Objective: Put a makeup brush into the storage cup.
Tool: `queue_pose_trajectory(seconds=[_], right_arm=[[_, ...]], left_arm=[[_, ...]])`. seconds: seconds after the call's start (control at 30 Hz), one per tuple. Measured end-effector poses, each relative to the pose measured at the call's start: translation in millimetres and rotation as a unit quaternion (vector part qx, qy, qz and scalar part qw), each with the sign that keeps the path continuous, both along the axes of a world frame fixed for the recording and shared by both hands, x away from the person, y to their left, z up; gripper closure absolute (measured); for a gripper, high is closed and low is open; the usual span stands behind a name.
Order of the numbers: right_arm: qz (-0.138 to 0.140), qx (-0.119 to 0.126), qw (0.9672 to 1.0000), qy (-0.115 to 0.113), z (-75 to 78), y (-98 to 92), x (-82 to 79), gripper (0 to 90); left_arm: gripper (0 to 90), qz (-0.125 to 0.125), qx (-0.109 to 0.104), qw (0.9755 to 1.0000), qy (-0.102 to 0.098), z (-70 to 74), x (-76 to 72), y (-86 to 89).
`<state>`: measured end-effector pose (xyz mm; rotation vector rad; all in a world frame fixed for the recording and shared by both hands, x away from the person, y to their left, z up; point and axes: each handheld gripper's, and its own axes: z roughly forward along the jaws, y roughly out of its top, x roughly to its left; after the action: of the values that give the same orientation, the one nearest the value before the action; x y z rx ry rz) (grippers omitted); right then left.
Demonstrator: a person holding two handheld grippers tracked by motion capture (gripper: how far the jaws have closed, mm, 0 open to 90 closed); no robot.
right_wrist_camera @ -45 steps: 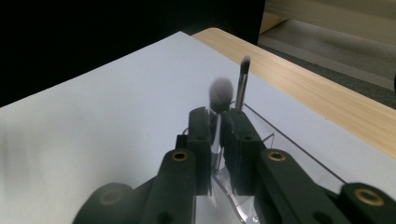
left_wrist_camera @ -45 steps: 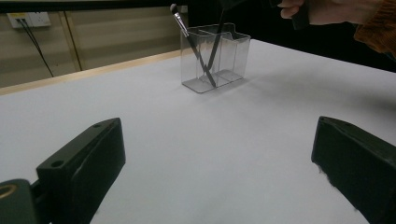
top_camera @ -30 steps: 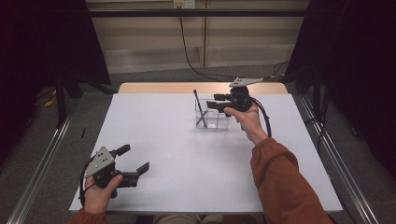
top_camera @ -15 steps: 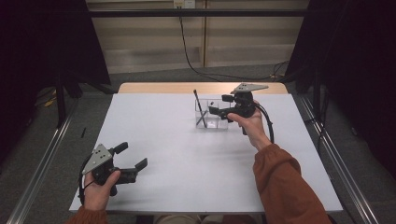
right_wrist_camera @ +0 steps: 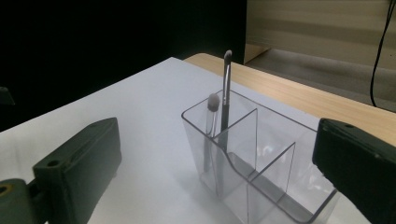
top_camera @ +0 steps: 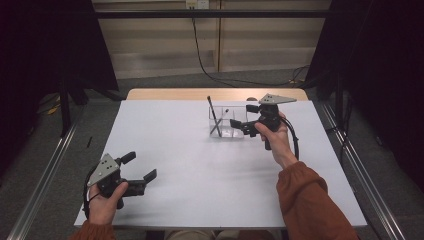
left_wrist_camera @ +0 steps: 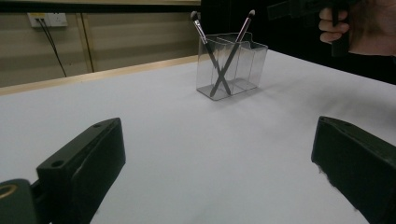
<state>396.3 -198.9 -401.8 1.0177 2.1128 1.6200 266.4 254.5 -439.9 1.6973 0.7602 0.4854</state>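
A clear plastic organizer (top_camera: 235, 131) with several compartments stands on the white table at the far middle. Two dark makeup brushes (top_camera: 214, 116) lean crossed in its left compartment, brush heads up. In the left gripper view the organizer (left_wrist_camera: 247, 60) and the crossed brushes (left_wrist_camera: 205, 44) show far ahead. My right gripper (top_camera: 243, 116) hovers at the organizer's right side. Its jaws have just been opening and stand wide with nothing between them. From the right gripper view the organizer (right_wrist_camera: 275, 154) and the brushes (right_wrist_camera: 225, 88) are close ahead. My left gripper (top_camera: 140, 166) rests open at the near left.
The white table (top_camera: 200, 170) is bare between the grippers. A wooden strip (top_camera: 165, 93) runs along its far edge. Metal rails (top_camera: 45, 165) flank both sides, and a black cable (top_camera: 202, 60) hangs down the back wall.
The right gripper has drawn back to the right from over the organizer, and its jaws have spread wide. The left gripper has stayed where it was.
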Motion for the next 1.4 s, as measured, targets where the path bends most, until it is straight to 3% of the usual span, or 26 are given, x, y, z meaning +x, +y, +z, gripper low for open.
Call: queue_pose_trajectory(seconds=[0.2,0.37,0.47,0.6,0.67,0.87,1.1,1.23,1.4], right_arm=[[0.012,0.011,0.9999,0.002,-3.6,-6.1,-9.0,0.6],[-0.003,0.005,1.0000,-0.005,-6.4,-12.0,-20.1,0.9],[-0.025,-0.004,0.9994,-0.024,-8.3,-15.4,-27.9,1.8],[-0.025,0.007,0.9995,-0.020,-8.5,-22.2,-35.4,1.3],[-0.033,0.012,0.9990,-0.029,-9.1,-24.8,-40.9,1.3],[-0.036,0.006,0.9989,-0.028,-10.3,-30.8,-52.4,1.1],[-0.041,0.015,0.9986,-0.029,-9.9,-39.3,-64.2,1.4],[-0.057,0.016,0.9980,-0.023,-8.8,-43.5,-69.4,2.6],[-0.070,0.010,0.9969,-0.034,-11.6,-47.2,-81.2,2.5]], left_arm=[[2.9,0.001,0.003,1.0000,-0.002,0.3,-1.0,1.5],[2.9,0.001,0.001,1.0000,-0.002,0.6,-1.5,1.4],[2.8,0.000,0.003,1.0000,-0.003,0.8,-2.0,0.8],[2.9,-0.001,0.003,1.0000,-0.004,0.8,-2.7,0.9],[2.9,0.000,0.001,1.0000,-0.005,0.9,-3.0,0.9],[2.9,-0.001,0.003,1.0000,-0.005,1.4,-4.1,0.6],[2.9,0.000,0.005,1.0000,-0.007,1.5,-4.6,2.3],[2.9,0.002,0.004,1.0000,-0.008,1.9,-5.6,2.4],[2.9,0.002,0.004,1.0000,-0.009,2.3,-6.2,2.9]])
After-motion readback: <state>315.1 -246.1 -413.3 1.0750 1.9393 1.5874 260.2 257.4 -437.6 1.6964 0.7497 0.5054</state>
